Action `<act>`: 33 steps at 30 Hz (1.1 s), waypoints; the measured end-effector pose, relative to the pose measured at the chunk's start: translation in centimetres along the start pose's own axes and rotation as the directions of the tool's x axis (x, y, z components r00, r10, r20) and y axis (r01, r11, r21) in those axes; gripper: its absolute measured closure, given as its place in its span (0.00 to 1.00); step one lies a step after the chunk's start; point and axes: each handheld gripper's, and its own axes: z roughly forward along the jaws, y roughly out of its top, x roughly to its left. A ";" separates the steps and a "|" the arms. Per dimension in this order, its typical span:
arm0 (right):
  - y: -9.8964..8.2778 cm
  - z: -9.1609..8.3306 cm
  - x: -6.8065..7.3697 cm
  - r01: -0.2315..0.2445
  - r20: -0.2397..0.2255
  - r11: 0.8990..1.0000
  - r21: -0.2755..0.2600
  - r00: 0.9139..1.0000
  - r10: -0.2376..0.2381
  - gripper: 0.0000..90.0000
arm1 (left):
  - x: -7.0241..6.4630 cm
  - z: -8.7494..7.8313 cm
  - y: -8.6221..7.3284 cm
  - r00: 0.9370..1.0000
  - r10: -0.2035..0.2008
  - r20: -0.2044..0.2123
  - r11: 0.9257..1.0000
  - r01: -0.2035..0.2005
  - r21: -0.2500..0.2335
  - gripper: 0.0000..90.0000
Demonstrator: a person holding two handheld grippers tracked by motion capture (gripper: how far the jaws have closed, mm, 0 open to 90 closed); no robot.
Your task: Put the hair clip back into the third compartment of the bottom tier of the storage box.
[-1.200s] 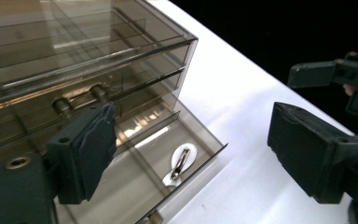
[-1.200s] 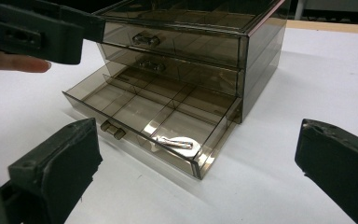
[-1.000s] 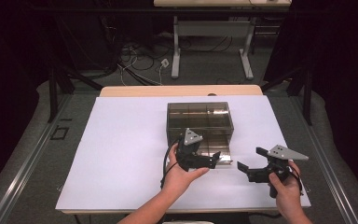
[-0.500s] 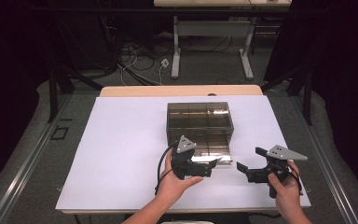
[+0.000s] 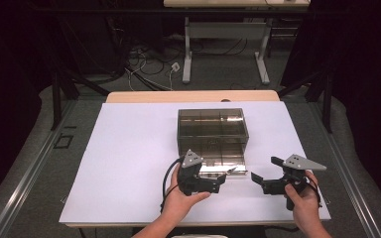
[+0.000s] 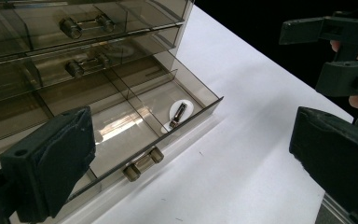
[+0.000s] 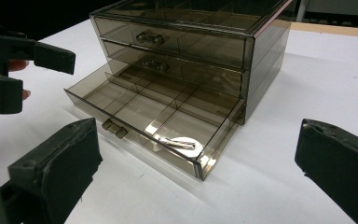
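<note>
A white table (image 5: 129,148) stands on grey floor (image 5: 30,163); cables (image 5: 144,64) lie beyond.

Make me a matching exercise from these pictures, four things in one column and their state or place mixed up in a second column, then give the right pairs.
1. bottom drawer
2. top drawer
3. small metal clip
4. left gripper

A. pushed in
B. jaws apart, holding nothing
C. pulled out
D. lying in a front corner compartment of the open drawer

Pairs: 1-C, 2-A, 3-D, 4-B
</note>
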 end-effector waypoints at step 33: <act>0.0 0.1 -0.1 0.011 -0.004 1.000 -0.001 1.000 -0.011 0.00 | 0.2 0.7 -2.4 0.997 -0.020 -0.075 0.998 0.025 0.064 0.37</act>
